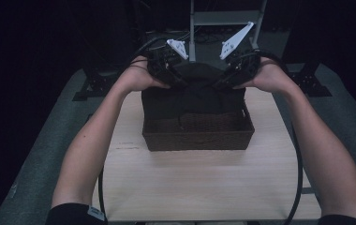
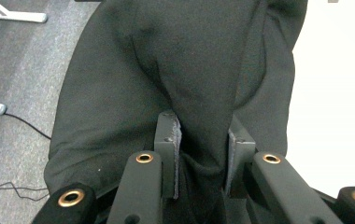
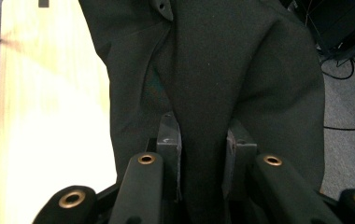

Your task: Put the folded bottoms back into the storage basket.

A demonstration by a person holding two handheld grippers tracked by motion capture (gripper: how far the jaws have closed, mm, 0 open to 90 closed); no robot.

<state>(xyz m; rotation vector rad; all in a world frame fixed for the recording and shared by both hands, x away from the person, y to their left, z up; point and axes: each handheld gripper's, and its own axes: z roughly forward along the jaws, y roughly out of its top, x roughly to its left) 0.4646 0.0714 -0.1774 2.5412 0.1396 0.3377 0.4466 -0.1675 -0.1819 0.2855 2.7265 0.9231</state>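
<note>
Gripper views: both jaws clamping black cloth (image 2: 203, 70).

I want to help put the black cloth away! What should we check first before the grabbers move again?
1. Left gripper clamps a fold of the black cloth: ok.
2. Right gripper clamps the cloth too: ok.
3. Both grips sit at the same height: ok.
4. Cloth hangs into the wicker basket: ok, its lower part is inside.
5. Basket sits fully on the table: ok.
6. Anything under the cloth in the basket: cannot tell.
</note>
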